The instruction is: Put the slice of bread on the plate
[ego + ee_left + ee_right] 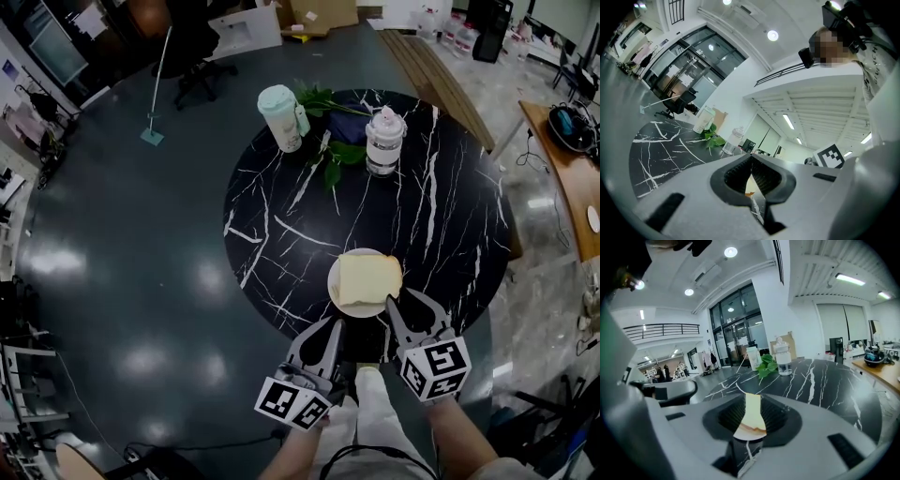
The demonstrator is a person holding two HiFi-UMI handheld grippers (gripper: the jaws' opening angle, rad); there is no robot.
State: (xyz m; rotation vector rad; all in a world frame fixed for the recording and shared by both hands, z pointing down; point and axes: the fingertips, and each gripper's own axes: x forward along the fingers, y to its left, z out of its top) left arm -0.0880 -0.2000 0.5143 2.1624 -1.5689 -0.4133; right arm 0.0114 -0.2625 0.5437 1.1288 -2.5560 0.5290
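Holding both grippers at the near edge of the bench (441, 216), with the slice of bread (368, 278) lying flat on the plate (334, 281).
Your right gripper (412, 307) sits just beside the plate's near rim and tips slightly down. Its jaws are spread wide and grip nothing, and the bread shows through the gap ahead. Your left gripper (325, 330) points level alongside it, jaws closed tip to tip and empty. Both your forearms reach in from the bottom of the head view.
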